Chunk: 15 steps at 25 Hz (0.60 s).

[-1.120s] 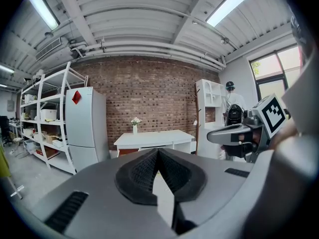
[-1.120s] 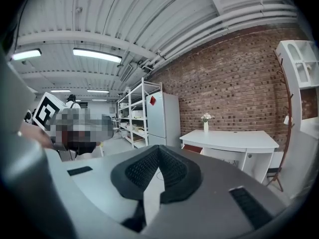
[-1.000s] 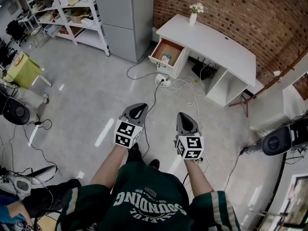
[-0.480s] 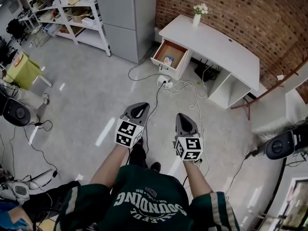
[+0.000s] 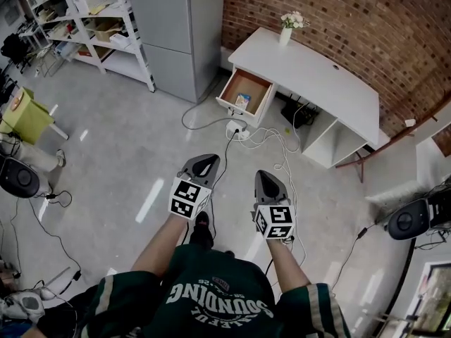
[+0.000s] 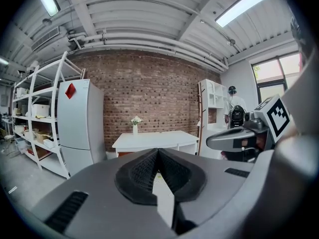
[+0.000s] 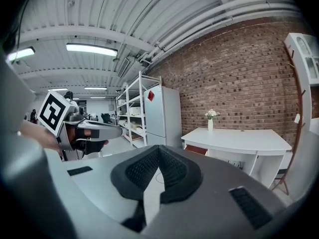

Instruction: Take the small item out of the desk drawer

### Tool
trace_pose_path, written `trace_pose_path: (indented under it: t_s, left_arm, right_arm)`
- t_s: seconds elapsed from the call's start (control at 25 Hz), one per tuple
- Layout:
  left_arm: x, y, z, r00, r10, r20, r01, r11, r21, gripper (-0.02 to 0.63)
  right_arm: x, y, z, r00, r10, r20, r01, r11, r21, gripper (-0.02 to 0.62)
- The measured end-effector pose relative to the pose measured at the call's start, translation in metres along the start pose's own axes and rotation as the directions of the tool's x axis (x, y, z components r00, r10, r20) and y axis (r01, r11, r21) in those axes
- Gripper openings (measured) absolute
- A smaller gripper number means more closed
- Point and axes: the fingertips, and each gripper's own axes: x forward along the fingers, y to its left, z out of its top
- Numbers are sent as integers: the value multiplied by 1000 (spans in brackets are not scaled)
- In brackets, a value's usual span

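A brick wall is seen at the back. A tall grey cabinet, marked with a red diamond, is placed at the wall's left end. A white shelving rack loaded with boxes is set just beside the cabinet. A white vase of pale flowers is shown near the wall. A power strip and tangled white cables are laid on the grey floor. A yellow-green chair is set well apart at the left.
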Motion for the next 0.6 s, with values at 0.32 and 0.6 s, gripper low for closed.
trace_pose_path:
  t_s: [0.32,0.6]
  left_arm:
    - [52,49,11,999,-46,4,46,999,2,15]
    - [77,89,15,997,-81,3,81,997,-12,15]
  right_arm:
    - [64,-15,19,999,-40,-2,40,999,-1,25]
    - [107,-14,29,997,-74,-17,75,997,5,24]
